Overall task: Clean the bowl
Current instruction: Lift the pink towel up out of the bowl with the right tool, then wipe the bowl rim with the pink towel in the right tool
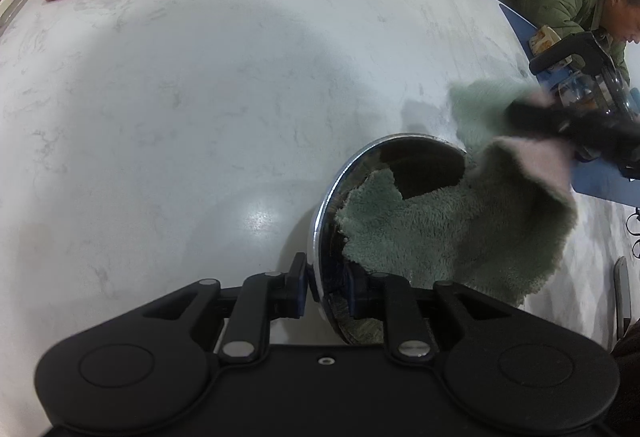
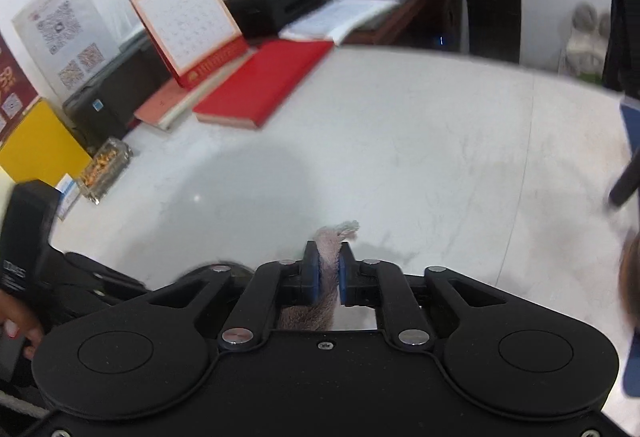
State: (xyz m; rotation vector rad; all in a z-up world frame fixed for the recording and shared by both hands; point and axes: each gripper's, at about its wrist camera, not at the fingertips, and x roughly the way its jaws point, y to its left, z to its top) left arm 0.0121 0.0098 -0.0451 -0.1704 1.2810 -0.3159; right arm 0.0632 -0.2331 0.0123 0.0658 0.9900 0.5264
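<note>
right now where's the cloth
In the left wrist view the cloth sits right of centre, draped over the bowl rim and partly inside it. The right tongs pinch one corner; the left tongs grip the bowl's near rim.

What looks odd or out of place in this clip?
Nothing stands out. The metal bowl is tipped on its side, but the left gripper holds its rim while the right gripper holds the green cloth.

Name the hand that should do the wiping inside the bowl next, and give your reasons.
Right. The right tongs already pinch the cloth, which drapes into the bowl. The left tongs are clamped on the bowl's rim, steadying it.
</note>
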